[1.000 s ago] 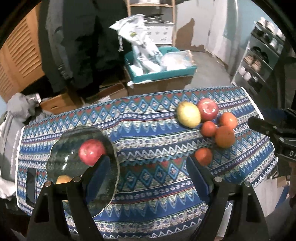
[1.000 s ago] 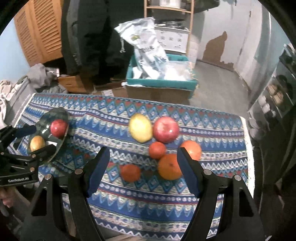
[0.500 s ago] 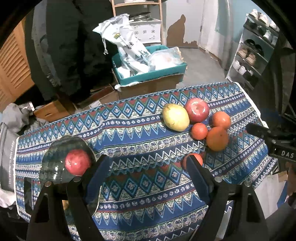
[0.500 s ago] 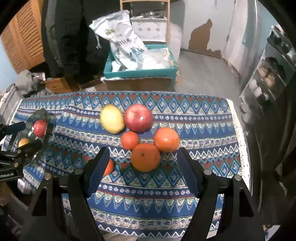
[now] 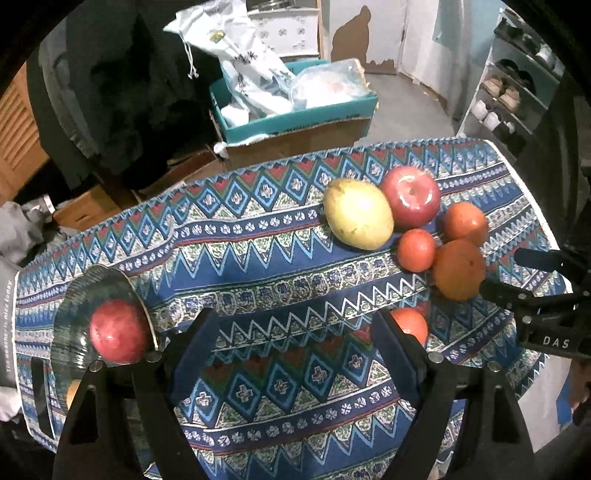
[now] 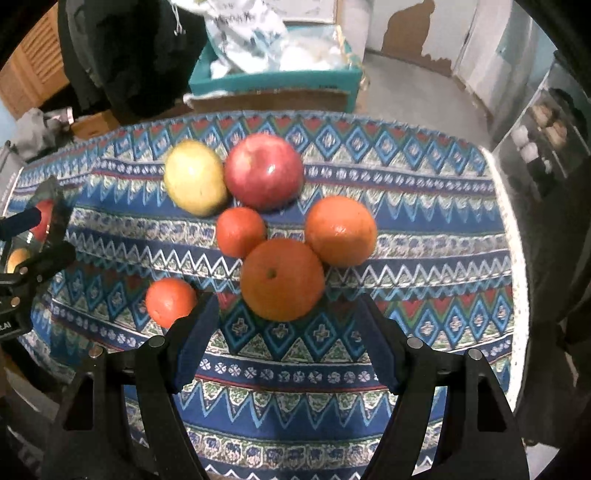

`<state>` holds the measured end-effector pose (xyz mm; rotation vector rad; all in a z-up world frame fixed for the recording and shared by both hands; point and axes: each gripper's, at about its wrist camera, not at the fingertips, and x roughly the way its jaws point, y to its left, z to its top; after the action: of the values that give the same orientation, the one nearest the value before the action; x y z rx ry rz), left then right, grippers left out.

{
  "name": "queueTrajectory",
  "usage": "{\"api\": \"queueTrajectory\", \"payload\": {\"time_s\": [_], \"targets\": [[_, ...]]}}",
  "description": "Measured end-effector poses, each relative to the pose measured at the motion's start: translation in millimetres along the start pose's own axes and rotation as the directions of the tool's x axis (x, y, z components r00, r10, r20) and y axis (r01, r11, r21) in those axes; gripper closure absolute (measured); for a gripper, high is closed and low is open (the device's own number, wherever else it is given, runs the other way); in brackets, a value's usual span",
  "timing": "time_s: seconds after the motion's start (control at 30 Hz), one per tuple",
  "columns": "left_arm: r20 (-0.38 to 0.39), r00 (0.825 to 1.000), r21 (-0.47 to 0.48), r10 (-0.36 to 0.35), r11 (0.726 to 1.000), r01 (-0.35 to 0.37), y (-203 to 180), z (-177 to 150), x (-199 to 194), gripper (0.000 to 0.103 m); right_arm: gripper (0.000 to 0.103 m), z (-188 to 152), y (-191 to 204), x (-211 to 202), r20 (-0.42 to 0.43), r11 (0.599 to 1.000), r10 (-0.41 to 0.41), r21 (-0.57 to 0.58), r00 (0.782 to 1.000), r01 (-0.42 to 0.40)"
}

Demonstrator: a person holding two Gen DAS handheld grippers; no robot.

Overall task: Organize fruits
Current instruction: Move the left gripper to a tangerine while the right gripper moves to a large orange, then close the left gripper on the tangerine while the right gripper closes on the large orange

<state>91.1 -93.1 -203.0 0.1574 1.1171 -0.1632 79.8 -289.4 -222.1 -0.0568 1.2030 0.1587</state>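
Right gripper (image 6: 284,343) spread wide, empty, just short of big orange (image 6: 282,278); left gripper (image 5: 291,354) likewise. Crowding that orange: 3 smaller oranges, apple (image 6: 264,170), pear (image 6: 195,181).

grey concrete floor (image 5: 406,99), peeling pale wall (image 6: 410,22), shoe shelf (image 5: 517,96) right, louvered wooden door (image 5: 18,129) left.

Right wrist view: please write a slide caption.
Open right gripper near a large round orange among fruits on patterned blue tablecloth.
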Motion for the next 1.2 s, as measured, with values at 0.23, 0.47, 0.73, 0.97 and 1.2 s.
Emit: {"api": "queueTrajectory", "payload": {"time_s": [0.23,0.47,0.73,0.97,1.2], "targets": [[-0.035,0.999,-0.013,-0.009,1.000,0.009,0.2,0.4,24.5,0.017,0.028,3.5,-1.4,35.5,-0.051,1.000,0.012,0.001,0.999,-0.012],[-0.053,0.998,-0.031,-0.022,0.999,0.020,3.7,0.4,34.8,0.017,0.028,12.4,0.1,64.3,-0.091,0.999,0.034,0.011,0.995,-0.033],[-0.056,0.998,-0.026,-0.037,0.999,0.036,-1.1,1.6,38.1,0.017,0.032,22.4,4.3,79.9,-0.094,0.999,0.052,0.006,0.994,-0.051],[-0.064,0.994,-0.040,-0.088,0.996,0.086,-13.5,0.5,37.6,0.017,0.035,15.0,3.9,70.5,-0.056,0.999,0.041,-0.017,0.998,-0.042],[-0.070,0.990,-0.002,-0.124,0.992,0.124,-41.3,-5.8,42.8,0.017,0.035,1.6,-9.0,44.6,-0.049,1.000,0.005,0.001,0.999,-0.005]]}}
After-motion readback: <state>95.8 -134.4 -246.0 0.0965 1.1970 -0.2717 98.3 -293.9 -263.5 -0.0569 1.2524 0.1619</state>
